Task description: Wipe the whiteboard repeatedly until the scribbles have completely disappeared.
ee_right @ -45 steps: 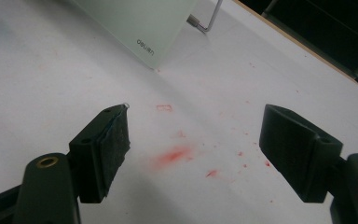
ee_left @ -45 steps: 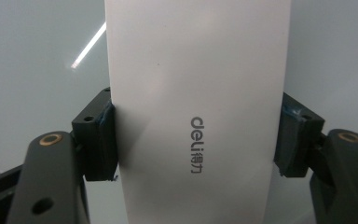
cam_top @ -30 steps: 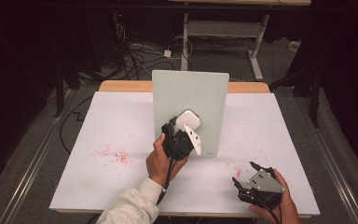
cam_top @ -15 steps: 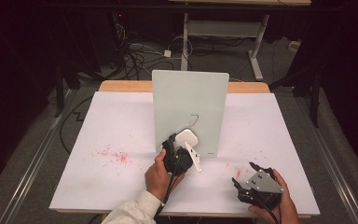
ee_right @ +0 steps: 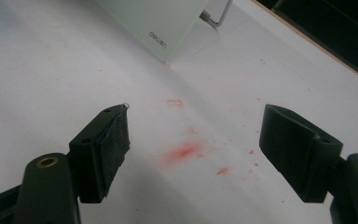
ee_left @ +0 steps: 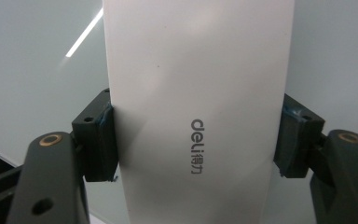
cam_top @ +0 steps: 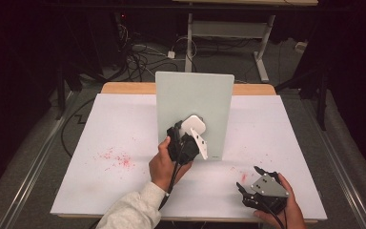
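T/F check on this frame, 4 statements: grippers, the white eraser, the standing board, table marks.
1. The left gripper is shut on the white eraser. True.
2. The right gripper holds a marker. False: its jaws stand open, nothing between them, over the white table.
3. The pale green board lies flat. False: it stands upright at mid-table.
4. Red smudges mark the table below the right gripper. True.
5. The eraser is at the board's face. True, though contact is unclear.

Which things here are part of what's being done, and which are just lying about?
In the job:
- white eraser block, clamped in the left claw
- upright pale green board

Lying about:
- open right claw, hovering over the table
- red smudges on the white table cover
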### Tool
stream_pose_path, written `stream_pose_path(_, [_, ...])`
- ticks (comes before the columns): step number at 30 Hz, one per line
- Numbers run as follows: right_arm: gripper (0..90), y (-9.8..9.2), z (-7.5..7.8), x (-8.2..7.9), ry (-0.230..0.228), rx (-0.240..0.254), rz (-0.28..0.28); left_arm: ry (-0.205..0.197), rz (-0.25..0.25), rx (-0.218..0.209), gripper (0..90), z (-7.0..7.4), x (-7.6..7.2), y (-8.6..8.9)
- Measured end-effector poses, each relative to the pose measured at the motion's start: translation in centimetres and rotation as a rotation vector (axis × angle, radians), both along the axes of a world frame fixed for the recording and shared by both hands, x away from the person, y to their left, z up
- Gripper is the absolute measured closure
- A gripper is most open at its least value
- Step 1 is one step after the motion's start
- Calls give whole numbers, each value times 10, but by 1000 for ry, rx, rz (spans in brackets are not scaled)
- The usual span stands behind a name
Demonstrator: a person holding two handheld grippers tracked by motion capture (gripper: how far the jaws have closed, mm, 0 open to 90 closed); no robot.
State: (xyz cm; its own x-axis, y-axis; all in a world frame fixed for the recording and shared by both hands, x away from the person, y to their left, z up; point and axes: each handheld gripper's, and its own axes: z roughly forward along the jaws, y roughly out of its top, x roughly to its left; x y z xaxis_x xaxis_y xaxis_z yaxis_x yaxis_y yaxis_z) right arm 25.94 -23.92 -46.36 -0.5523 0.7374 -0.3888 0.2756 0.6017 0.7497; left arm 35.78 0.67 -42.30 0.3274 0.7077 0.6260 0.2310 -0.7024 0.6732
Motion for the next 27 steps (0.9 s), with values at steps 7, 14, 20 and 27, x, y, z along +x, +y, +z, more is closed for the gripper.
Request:
stream_pose_path(7, [245,0,0,0,3,-3,5,-10,2,-7,287,7,2,-4])
stream_pose_path(14, [245,1,0,-1,10,-2,0,-2,2,27,287,-18,-7,-7])
stream_pose_path(20, [245,1,-1,-1,12,-4,1,-3,-1,41,287,-31,-11,-7])
stream_pose_path(27, [245,3,0,-1,13,3,-1,6,-13,28,287,-11,-5,-7])
